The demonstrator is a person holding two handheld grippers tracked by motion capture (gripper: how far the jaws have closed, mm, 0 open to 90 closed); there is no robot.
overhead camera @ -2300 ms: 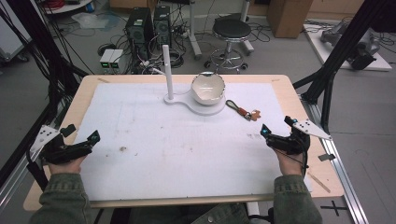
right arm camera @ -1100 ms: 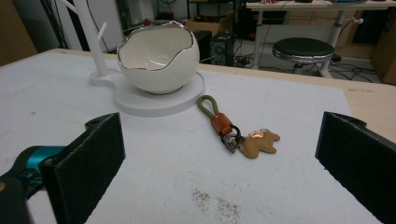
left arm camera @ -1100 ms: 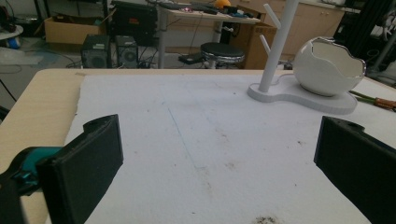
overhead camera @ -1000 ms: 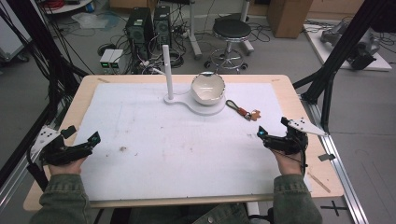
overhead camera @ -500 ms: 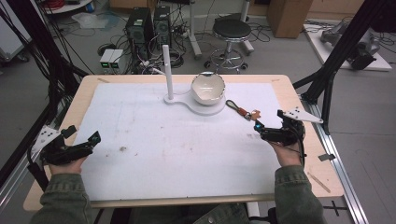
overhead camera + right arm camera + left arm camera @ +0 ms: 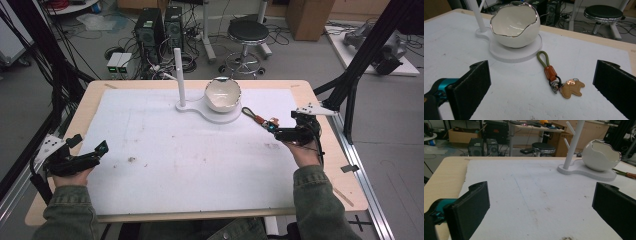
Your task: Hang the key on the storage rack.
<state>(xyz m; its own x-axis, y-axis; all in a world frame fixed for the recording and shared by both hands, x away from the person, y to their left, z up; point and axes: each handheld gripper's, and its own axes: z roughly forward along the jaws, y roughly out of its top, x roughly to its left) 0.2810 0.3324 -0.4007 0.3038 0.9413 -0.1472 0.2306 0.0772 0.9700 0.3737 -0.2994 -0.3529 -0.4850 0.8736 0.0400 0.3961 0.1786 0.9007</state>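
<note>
A keychain [image 6: 556, 77] lies flat on the white mat, with an olive loop, an orange clasp and a tan leather charm; the high view has this keychain [image 6: 256, 118] right of the stand. My right gripper [image 6: 272, 131] is open just short of it, and the keychain lies ahead between the jaws. A white egg-shaped bowl [image 6: 515, 26] with a gold rim sits on a white stand base [image 6: 220, 115] beside an upright branched post [image 6: 179, 75]. At the table's left my left gripper [image 6: 97, 152] rests open, nothing between its jaws.
A white mat [image 6: 190, 150] covers most of the wooden table [image 6: 85, 107]. Small brown specks [image 6: 131, 159] mark the mat near the left hand. Black frame struts [image 6: 350, 85] rise at the right edge. A stool [image 6: 247, 32] and computer cases [image 6: 150, 25] stand on the floor beyond.
My right gripper has moved forward and left toward the keychain, from the right edge of the mat. The left gripper has stayed put.
</note>
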